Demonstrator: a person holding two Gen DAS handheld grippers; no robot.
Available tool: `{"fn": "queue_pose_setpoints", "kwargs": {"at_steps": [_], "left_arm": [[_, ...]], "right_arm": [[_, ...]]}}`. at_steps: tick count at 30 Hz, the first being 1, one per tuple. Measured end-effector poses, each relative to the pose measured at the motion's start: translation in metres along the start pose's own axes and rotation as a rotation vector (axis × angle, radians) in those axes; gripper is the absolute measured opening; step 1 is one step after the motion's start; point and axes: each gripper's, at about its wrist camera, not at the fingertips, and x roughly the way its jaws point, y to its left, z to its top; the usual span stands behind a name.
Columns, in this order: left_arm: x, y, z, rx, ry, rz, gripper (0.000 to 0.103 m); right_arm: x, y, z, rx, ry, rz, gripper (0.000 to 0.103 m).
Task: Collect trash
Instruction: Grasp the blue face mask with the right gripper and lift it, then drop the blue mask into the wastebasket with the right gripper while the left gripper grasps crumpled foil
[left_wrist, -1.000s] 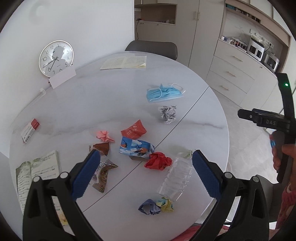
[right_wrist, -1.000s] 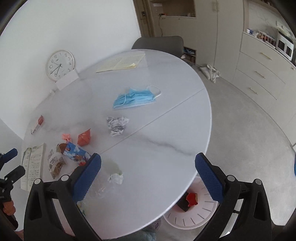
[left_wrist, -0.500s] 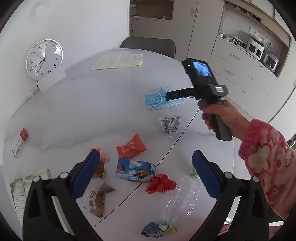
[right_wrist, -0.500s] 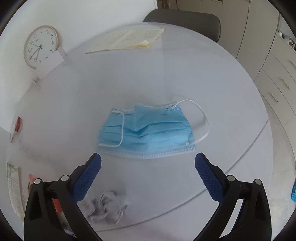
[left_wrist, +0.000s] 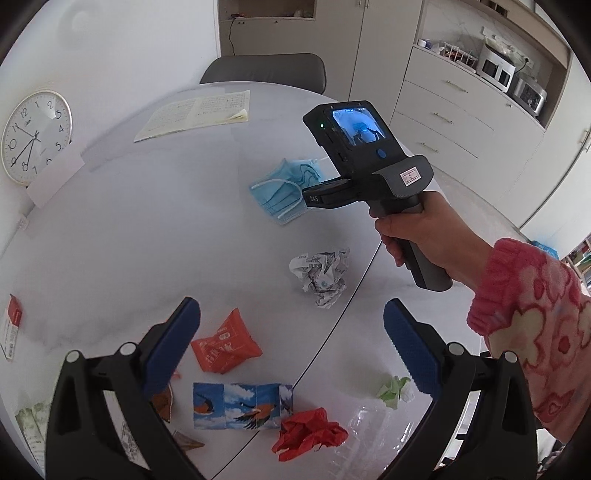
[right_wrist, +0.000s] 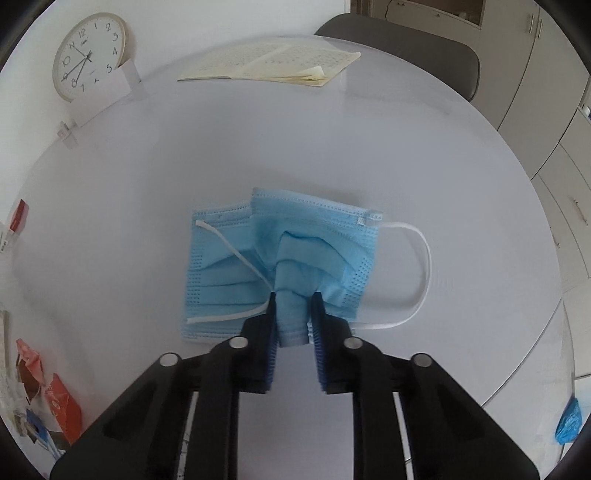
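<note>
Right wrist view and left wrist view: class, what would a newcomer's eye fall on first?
In the right wrist view, the blue face mask at the table's middle, its near edge bunched between the right gripper's fingers. In the left wrist view, the open left gripper above scattered litter: an orange packet, crumpled newspaper and red paper.

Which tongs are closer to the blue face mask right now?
Right. The right tongs are shut on the blue face mask, pinching its near edge. The left tongs hang open, well short of it.
</note>
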Motion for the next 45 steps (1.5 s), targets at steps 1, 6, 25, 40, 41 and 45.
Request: {"fn": "queue_pose_setpoints", "kwargs": {"at_steps": [1, 6, 25, 40, 41, 45], "left_arm": [[0.006, -0.003, 0.004, 0.008, 0.001, -0.003, 0.095], [0.043, -0.016, 0.017, 0.035, 0.025, -0.014, 0.095], [0.123, -0.046, 0.025, 0.061, 0.134, -0.071, 0.044], [-0.026, -0.101, -0.017, 0.103, 0.030, -0.238, 0.044], [-0.032, -0.108, -0.022, 0.108, 0.033, -0.254, 0.044], [-0.047, -0.134, -0.038, 0.144, 0.036, -0.290, 0.044]], "right_arm": [[-0.004, -0.005, -0.002, 0.013, -0.007, 0.012, 0.012], [-0.045, -0.028, -0.010, 0.081, -0.086, 0.041, 0.011], [-0.196, -0.121, -0.155, 0.419, -0.206, -0.030, 0.011], [-0.255, -0.123, -0.303, 0.608, -0.134, -0.170, 0.011], [-0.247, -0.127, -0.315, 0.624, -0.103, -0.181, 0.011], [-0.204, -0.137, -0.354, 0.675, 0.006, -0.166, 0.011]]}}
